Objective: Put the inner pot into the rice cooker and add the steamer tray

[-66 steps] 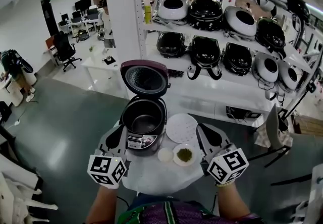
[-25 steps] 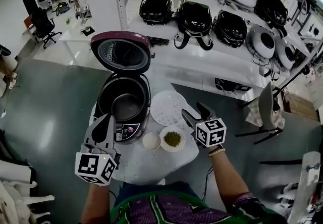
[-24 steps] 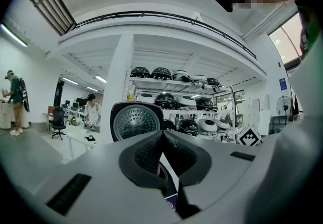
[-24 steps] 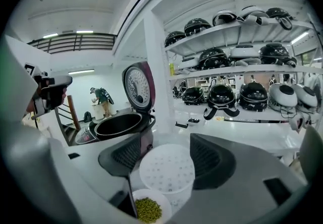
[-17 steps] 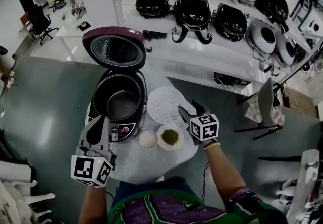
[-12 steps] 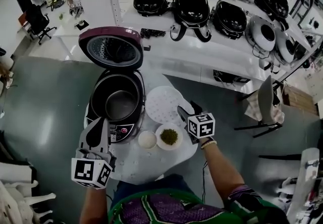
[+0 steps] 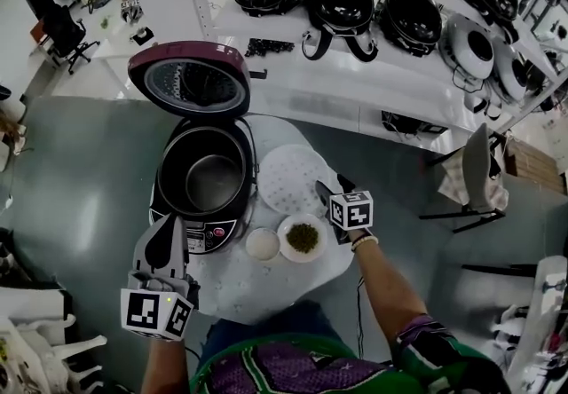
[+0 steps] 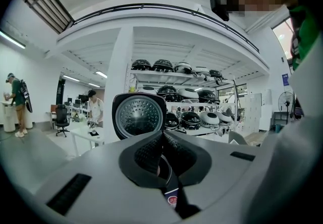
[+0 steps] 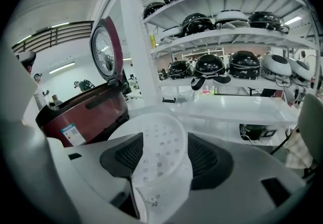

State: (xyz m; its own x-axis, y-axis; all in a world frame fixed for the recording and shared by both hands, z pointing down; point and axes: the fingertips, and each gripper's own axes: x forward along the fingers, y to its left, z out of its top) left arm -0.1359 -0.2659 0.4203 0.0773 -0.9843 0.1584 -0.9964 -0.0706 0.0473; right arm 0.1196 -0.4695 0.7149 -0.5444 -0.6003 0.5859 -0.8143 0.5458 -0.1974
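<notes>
The maroon rice cooker [image 7: 206, 193] stands on the small white table with its lid [image 7: 189, 80] swung up; its lid [image 8: 139, 115] also shows in the left gripper view. A dark inner pot [image 7: 213, 181] sits inside the body. The white perforated steamer tray [image 7: 291, 177] lies flat to the cooker's right. My right gripper [image 7: 327, 192] is low at the tray's near right edge. Its jaws have just been closing, and the tray [image 9: 160, 153] lies between the pads [image 9: 123, 155] without being pressed. My left gripper [image 7: 167, 228] is shut and empty in front of the cooker.
A small white bowl [image 7: 263, 244] and a bowl of green beans [image 7: 303, 237] stand near the table's front edge [image 7: 266, 295]. Behind the table, white shelves [image 7: 373, 55] carry several other cookers. A chair [image 7: 475, 179] is at the right.
My right gripper has come down and forward to the steamer tray's edge. The left gripper has sunk a little in front of the cooker.
</notes>
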